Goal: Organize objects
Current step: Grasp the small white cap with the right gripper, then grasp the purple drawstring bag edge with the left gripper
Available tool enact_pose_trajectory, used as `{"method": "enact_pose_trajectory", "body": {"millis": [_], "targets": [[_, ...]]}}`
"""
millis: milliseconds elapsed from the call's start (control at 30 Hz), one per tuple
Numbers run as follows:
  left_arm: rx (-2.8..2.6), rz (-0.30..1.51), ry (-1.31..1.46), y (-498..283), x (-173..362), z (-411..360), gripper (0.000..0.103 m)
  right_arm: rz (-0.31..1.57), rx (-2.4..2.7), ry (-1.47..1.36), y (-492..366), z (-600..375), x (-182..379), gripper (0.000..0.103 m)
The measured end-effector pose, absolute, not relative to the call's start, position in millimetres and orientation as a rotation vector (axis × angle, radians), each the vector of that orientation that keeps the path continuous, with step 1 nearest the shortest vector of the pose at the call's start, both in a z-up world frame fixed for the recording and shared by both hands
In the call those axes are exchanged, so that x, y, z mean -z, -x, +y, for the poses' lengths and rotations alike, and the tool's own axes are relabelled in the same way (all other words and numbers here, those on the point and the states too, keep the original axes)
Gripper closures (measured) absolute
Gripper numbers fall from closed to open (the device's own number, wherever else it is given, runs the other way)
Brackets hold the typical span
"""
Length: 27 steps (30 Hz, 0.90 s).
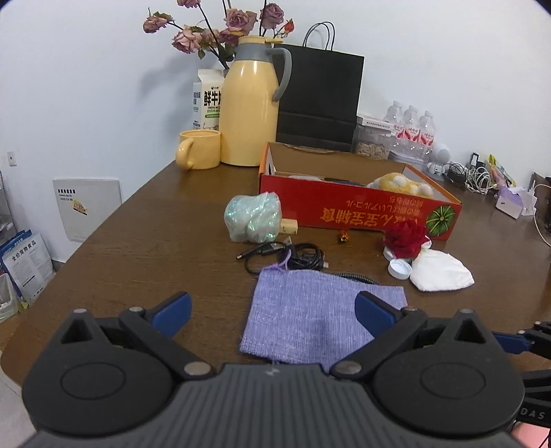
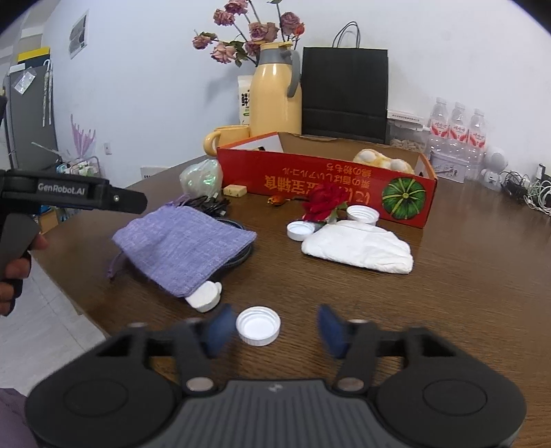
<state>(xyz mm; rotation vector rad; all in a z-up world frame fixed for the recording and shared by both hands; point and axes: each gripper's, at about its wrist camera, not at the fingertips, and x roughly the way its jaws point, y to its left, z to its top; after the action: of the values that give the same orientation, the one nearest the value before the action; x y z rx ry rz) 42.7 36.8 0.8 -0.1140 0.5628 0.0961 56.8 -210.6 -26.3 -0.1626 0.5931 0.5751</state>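
right gripper (image 2: 275, 329) hovers low over a brown wooden table (image 2: 465, 293), blue pads partly drawn in around a white bottle cap (image 2: 258, 325) lying open side up; the left pad is at the cap's rim, the right pad stands clear, nothing gripped. left gripper (image 1: 273, 315) is spread wide over a purple fabric pouch (image 1: 320, 320), holding nothing; a person's hand (image 2: 13, 268) grips its handle at the table edge.

surface: wood-grain top against a plain white wall (image 1: 86, 86), tiled floor below. a white plug (image 2: 206, 296) pokes out from under the pouch's near corner. a black usb cable (image 1: 289, 256) is coiled just behind the pouch. further back, an iridescent plastic bundle (image 1: 253, 217) with a small tan block (image 1: 289, 226) touching it. a red artificial rose (image 2: 323, 201), two more white caps (image 2: 299, 230) (image 2: 362, 213) and a white face mask (image 2: 358, 246) lie close together before the box.

containers: an open red cardboard box (image 2: 310, 179) printed with a green pumpkin holds a yellow plush toy (image 2: 382, 160) at its right end; other contents cannot be made out. behind it stand a yellow thermos jug (image 1: 249, 103), a yellow mug (image 1: 199, 149), a milk carton (image 1: 206, 100), dried roses (image 1: 220, 24), a black paper bag (image 1: 320, 93), a clear jar of seeds (image 1: 373, 139) and a shrink-wrapped pack of water bottles (image 1: 413, 132).
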Motion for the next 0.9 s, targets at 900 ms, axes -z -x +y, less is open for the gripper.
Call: {"method": "enact_pose_trajectory", "body": {"millis": [900], "targets": [[-0.032, 0.685, 0.168, -71, 32, 39, 0.016, 0.573, -0.569, 0.1, -75, -214, 31, 0.095]]}}
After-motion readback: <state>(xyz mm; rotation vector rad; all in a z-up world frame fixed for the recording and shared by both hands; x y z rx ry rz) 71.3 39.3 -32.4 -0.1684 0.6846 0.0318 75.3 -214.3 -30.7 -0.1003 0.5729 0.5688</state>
